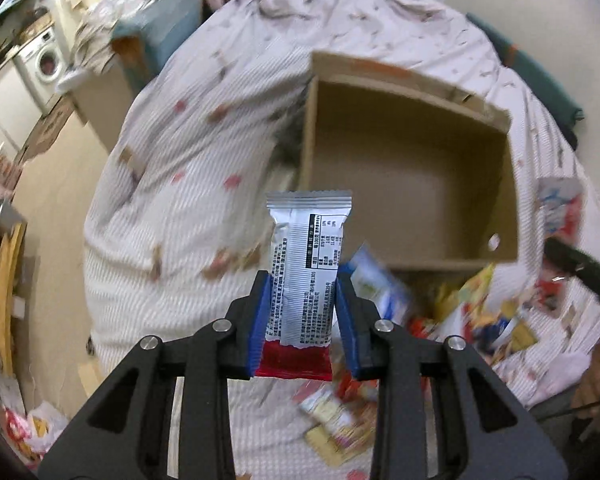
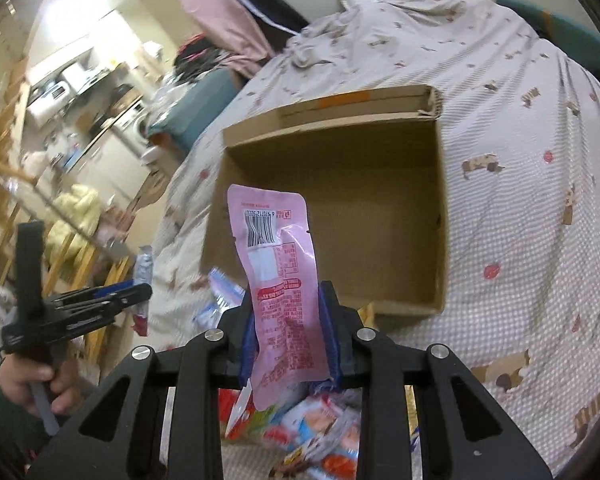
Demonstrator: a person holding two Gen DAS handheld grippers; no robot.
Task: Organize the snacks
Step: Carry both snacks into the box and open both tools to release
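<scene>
My left gripper (image 1: 302,280) is shut on a silver snack packet with a red end (image 1: 306,264), held upright in the air. Beyond it lies an open cardboard box (image 1: 512,200) on the bed, with nothing showing inside. My right gripper (image 2: 287,292) is shut on a pink snack packet (image 2: 278,272) with a barcode near its top, raised in front of the same cardboard box (image 2: 442,216). A heap of loose snack packets (image 1: 480,312) lies on the bedcover below both grippers, near the box's front wall. In the right wrist view the left gripper (image 2: 138,294) shows at the left, gripped by a hand (image 2: 32,384).
A white patterned bedcover (image 1: 172,200) covers the bed under the box. To the left the floor (image 1: 56,184) drops away, with a washing machine (image 1: 46,60), wooden furniture (image 1: 4,292) and clutter. The right gripper's black body (image 1: 580,264) crosses the right edge of the left wrist view.
</scene>
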